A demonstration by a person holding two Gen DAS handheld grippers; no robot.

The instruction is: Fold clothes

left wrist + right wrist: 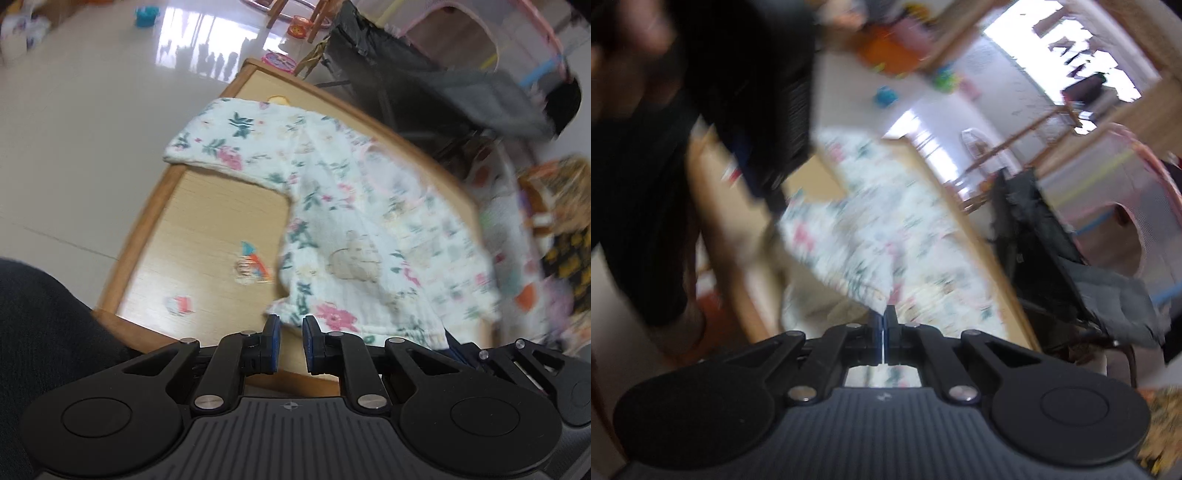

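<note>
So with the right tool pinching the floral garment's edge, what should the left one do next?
Probably ease the left tool forward and close on the hem of the floral garment: its pads stand apart with nothing between them, while the right tool already pinches cloth.

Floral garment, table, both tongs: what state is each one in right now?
Floral garment: spread over the table, one sleeve stretched out flat, one edge lifted.
Table: partly covered by the garment.
Left tongs: slightly apart, nothing pinched, at the garment's near hem.
Right tongs: shut on the garment's edge.
</note>
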